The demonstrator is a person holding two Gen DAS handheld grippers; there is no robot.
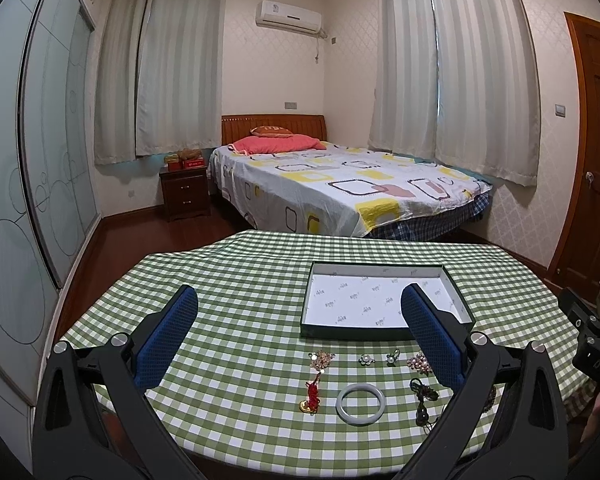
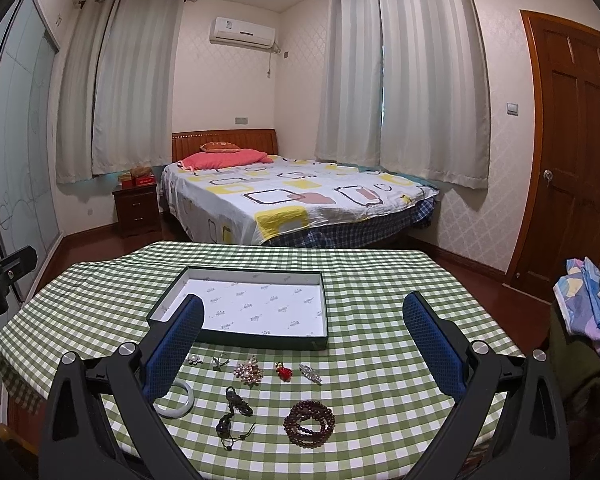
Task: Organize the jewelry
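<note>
Nothing is yet in the box tray: both the left tool and right tool hover spread and empty, so the next move calls for pinching a piece like the jade bangle.

Both wrist views look forward over the checked table toward the bed, from close above its near edge, seemingly level. Both share the box, mid-frame.

Left claw and right claw — both wide apart, empty
</note>
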